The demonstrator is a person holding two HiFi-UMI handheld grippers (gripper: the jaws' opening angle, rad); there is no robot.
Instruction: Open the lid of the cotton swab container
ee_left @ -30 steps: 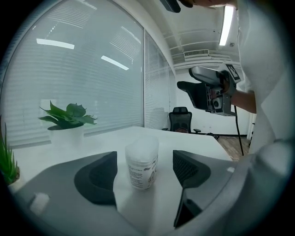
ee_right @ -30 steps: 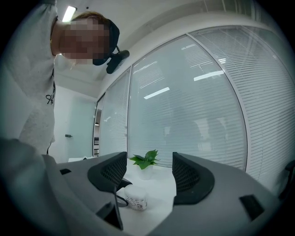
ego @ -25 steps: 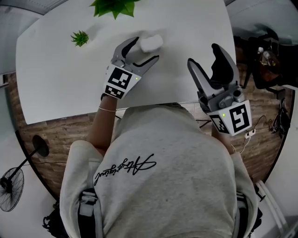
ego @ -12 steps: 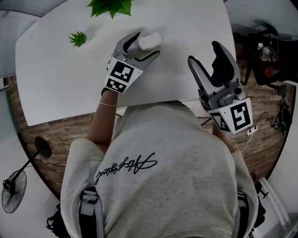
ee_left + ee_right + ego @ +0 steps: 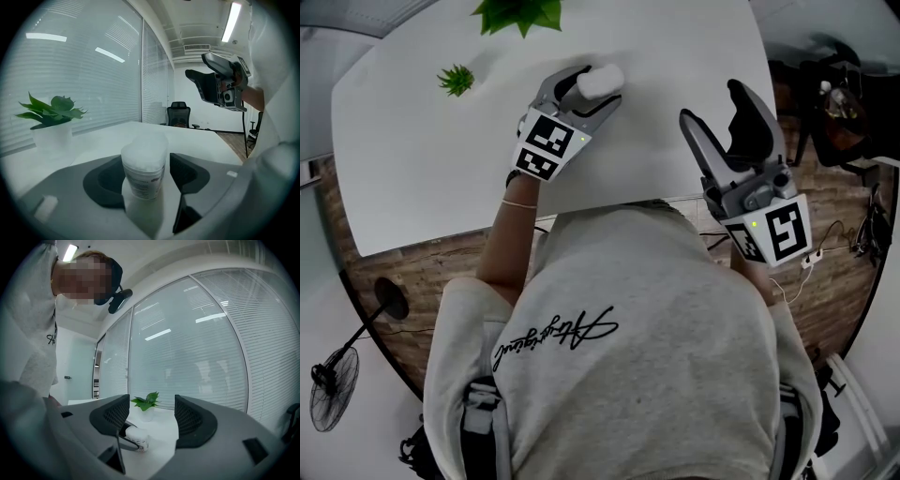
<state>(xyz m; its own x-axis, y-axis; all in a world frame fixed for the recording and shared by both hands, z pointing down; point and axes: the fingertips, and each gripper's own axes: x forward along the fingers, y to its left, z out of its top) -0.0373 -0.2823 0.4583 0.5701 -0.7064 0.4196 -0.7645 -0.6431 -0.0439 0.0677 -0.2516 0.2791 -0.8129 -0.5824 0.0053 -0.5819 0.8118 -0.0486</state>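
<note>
The cotton swab container, a small white tub with a translucent lid, stands upright on the white table. My left gripper reaches around it and its jaws are closing. In the left gripper view the container stands between the pads, close to the left one, with a thin gap at the right one. My right gripper is held up over the table's right front edge, open, with nothing between its jaws. From the right gripper view the container appears small and far off.
A small green plant and a larger potted plant stand at the table's far left. The person's grey sweatshirt fills the lower head view. A fan stands on the floor at left, an office chair beyond the table.
My left gripper moved forward around the container and its jaws narrowed toward it. The right gripper stayed almost still.
</note>
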